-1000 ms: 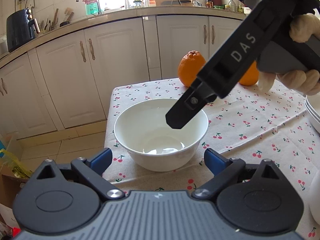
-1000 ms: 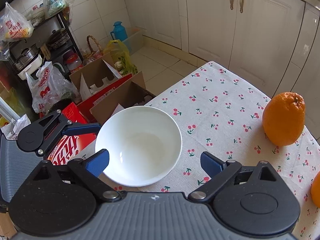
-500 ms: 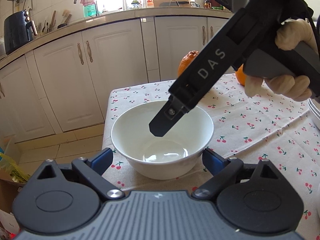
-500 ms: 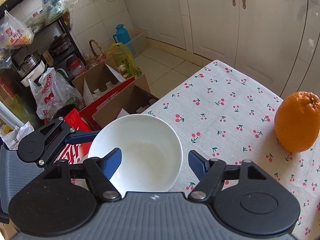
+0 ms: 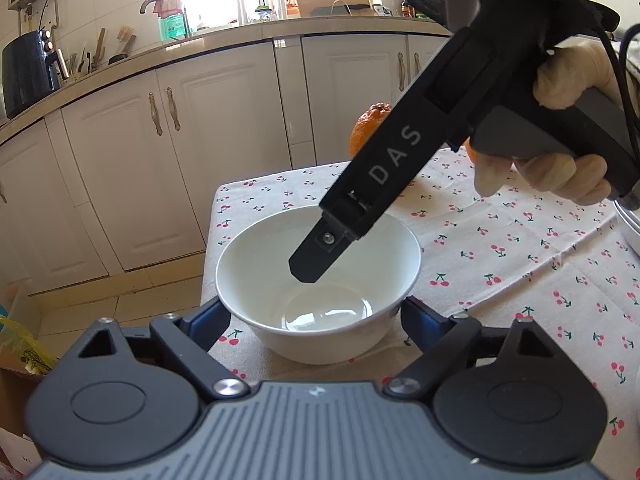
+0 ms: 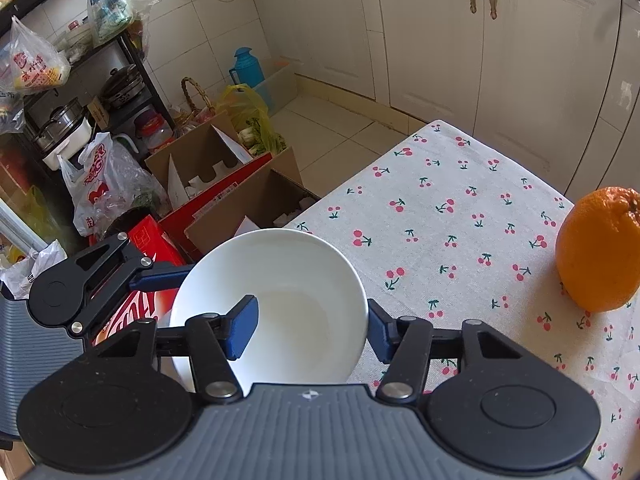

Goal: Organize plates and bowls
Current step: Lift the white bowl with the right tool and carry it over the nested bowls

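a round white ceramic bowl [image 5: 318, 284] is sitting upright near the left front corner of the tabletop, which is wearing a white tablecloth printed with small red cherries [image 5: 500, 256]. the left gripper [image 5: 314, 318] is straddling the bowl's near side, one blue finger pad [image 5: 208, 320] just beside the left wall and the other at the right wall; its jaws have just been closing a little, and whether the pads are already touching the bowl i cannot tell. the right gripper [image 6: 312, 330] is reaching down from the upper right in the left wrist view, held by a gloved hand [image 5: 560, 132], and its jaws have just been closing onto the bowl's rim. in the right wrist view one of its blue fingers [image 6: 242, 328] is lying inside the bowl against the inner wall and the other is pressing the outer wall, so the rim is being pinched between them. farther toward the back edge of the tabletop a round orange fruit with dimpled skin [image 6: 596, 250] is standing well apart from the bowl. beyond the table's left edge, open brown cardboard boxes [image 6: 224, 168] are resting on the tiled floor.
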Action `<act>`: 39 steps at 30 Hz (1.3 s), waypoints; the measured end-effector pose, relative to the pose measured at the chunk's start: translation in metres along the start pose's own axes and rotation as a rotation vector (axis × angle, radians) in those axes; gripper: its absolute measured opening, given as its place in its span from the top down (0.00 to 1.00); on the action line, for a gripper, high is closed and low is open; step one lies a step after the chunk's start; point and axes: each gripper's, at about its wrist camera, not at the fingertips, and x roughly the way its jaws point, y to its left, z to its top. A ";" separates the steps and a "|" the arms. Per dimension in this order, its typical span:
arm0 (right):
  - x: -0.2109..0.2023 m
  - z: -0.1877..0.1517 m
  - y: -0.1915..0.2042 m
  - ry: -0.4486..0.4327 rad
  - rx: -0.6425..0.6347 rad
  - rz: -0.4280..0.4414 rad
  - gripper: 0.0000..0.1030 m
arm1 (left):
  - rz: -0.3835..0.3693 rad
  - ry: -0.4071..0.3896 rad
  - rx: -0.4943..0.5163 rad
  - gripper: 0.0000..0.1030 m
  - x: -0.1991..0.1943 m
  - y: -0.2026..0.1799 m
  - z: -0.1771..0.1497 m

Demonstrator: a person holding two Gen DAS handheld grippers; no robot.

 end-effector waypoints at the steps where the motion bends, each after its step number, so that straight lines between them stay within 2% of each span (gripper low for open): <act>1: 0.000 0.000 0.000 -0.001 0.001 0.000 0.40 | -0.001 0.000 0.000 0.12 0.000 0.000 0.000; 18: -0.018 -0.009 0.006 -0.009 0.012 0.012 0.39 | -0.011 0.008 0.035 0.12 -0.015 -0.009 0.002; 39: -0.085 -0.069 0.040 -0.039 0.042 0.029 0.39 | -0.051 0.032 0.057 0.12 -0.082 -0.058 0.002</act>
